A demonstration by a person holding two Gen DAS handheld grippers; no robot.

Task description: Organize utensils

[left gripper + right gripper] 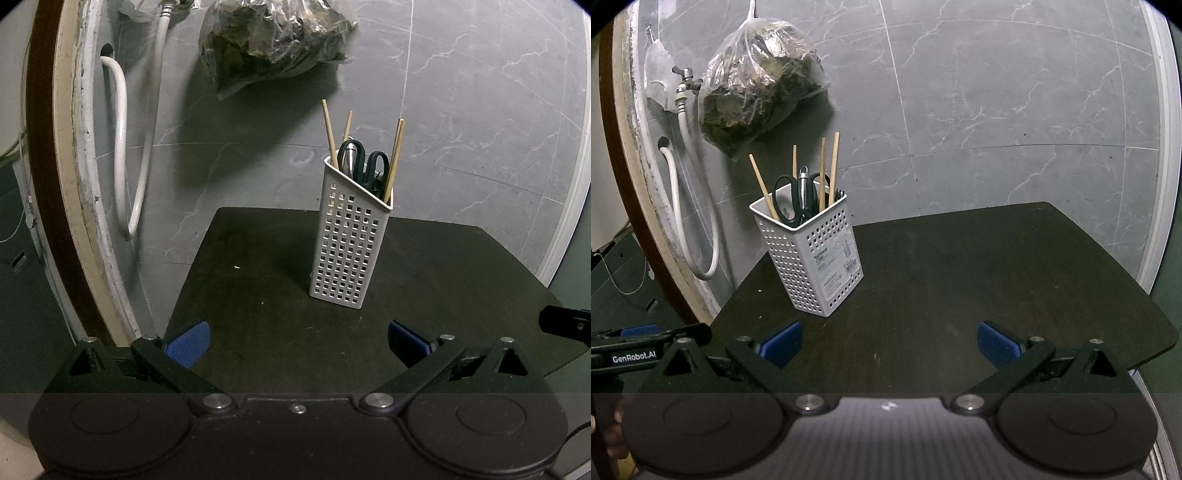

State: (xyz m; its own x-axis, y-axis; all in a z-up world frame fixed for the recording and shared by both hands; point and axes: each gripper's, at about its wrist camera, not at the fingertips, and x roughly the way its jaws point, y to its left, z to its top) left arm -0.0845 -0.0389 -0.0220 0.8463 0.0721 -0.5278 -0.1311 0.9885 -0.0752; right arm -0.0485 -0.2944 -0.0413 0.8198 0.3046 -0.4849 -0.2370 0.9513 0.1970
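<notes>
Caddy (812, 254) upright w/ chopsticks (833, 170), scissors (792, 199) inside.

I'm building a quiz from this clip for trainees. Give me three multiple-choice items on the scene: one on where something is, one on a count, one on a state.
1. Where are the scissors?
A. flat on the table
B. standing in the white holder
C. held by a gripper

2. How many wooden chopsticks stick out of the holder?
A. one
B. four
C. seven

3. What state are the left gripper and the right gripper in?
A. both open and holding nothing
B. both shut on chopsticks
C. one holds the holder

Answers: 1 B, the black handles rise above the holder's rim. 2 B, the right wrist view shows four sticks. 3 A, only bare table shows between each pair of blue pads.
</notes>
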